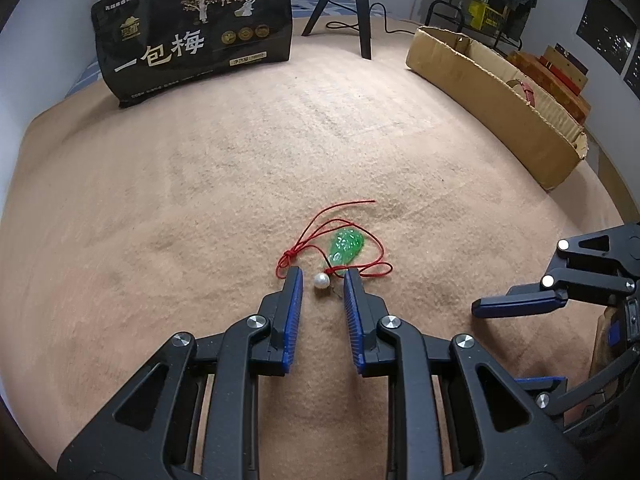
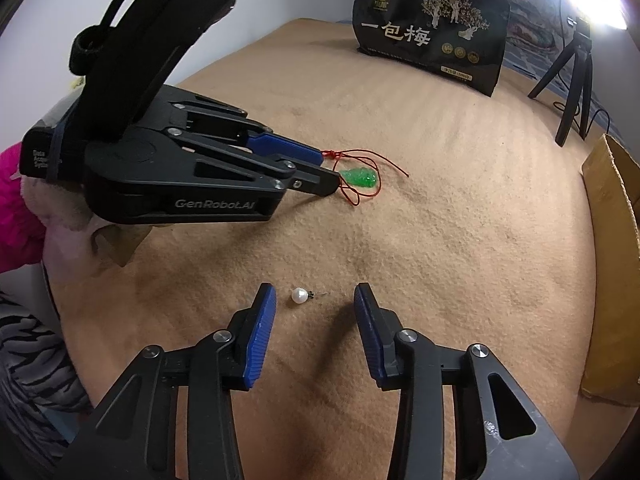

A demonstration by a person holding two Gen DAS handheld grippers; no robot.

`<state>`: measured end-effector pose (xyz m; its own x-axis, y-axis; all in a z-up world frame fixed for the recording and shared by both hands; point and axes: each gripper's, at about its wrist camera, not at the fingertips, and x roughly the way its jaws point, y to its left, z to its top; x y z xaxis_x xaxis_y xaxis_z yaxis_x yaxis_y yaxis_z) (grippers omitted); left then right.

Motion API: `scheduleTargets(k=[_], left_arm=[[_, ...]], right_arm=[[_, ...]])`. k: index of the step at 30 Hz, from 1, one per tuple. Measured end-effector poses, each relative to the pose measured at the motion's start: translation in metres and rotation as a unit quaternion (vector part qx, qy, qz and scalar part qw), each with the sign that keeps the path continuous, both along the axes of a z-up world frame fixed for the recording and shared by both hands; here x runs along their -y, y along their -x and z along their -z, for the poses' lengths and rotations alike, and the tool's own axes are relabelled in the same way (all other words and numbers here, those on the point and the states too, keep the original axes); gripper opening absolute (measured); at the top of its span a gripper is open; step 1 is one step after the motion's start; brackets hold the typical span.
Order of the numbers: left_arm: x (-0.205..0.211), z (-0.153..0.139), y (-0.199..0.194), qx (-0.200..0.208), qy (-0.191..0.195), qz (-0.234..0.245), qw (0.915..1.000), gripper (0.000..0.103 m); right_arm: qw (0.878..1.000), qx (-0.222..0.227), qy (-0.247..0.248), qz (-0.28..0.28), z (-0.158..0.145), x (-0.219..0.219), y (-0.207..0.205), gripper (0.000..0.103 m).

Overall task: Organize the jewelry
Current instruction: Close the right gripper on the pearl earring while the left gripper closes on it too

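Observation:
A green pendant (image 1: 346, 245) on a red cord (image 1: 320, 232) lies on the tan blanket, with a white pearl earring (image 1: 321, 281) beside it. My left gripper (image 1: 322, 276) is open, low over the blanket, its fingertips on either side of this pearl, just short of the pendant. In the right wrist view the left gripper (image 2: 326, 172) reaches the pendant (image 2: 360, 179). My right gripper (image 2: 315, 300) is open with another pearl earring (image 2: 300, 296) lying between its fingertips, nearer the left finger. The right gripper (image 1: 516, 306) shows at the right edge of the left wrist view.
A long cardboard box (image 1: 492, 92) holding a red strap lies at the right. A black snack bag (image 1: 196, 32) stands at the back. A black tripod (image 1: 352, 4) with a cable stands behind. The blanket's edge (image 2: 56, 280) drops off at the left.

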<state>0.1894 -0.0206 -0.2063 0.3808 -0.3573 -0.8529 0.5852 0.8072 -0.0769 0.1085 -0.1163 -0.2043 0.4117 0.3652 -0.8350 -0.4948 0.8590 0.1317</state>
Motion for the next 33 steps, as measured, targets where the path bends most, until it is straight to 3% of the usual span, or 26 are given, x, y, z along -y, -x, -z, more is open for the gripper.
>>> scheduleTargets(k=[7,16,22,33], left_arm=[[0.004,0.003,-0.001,0.002,-0.003,0.008,1.0,0.009],[0.003,0.004,0.004,0.005,-0.013,0.012,0.9998,0.009],[0.0,0.003,0.007,0.006,-0.015,0.01,0.9998,0.009],[-0.012,-0.006,0.013,0.005,-0.01,-0.014,0.9998,0.008]], right_arm=[[1.0,-0.003,0.002,0.003,0.002,0.001,-0.003,0.034],[1.0,-0.003,0.004,0.0,0.004,-0.001,-0.004,0.031],[1.0,0.002,0.012,-0.015,0.006,-0.006,-0.002,0.017],[1.0,0.019,0.006,-0.02,-0.002,-0.002,0.007,0.017]])
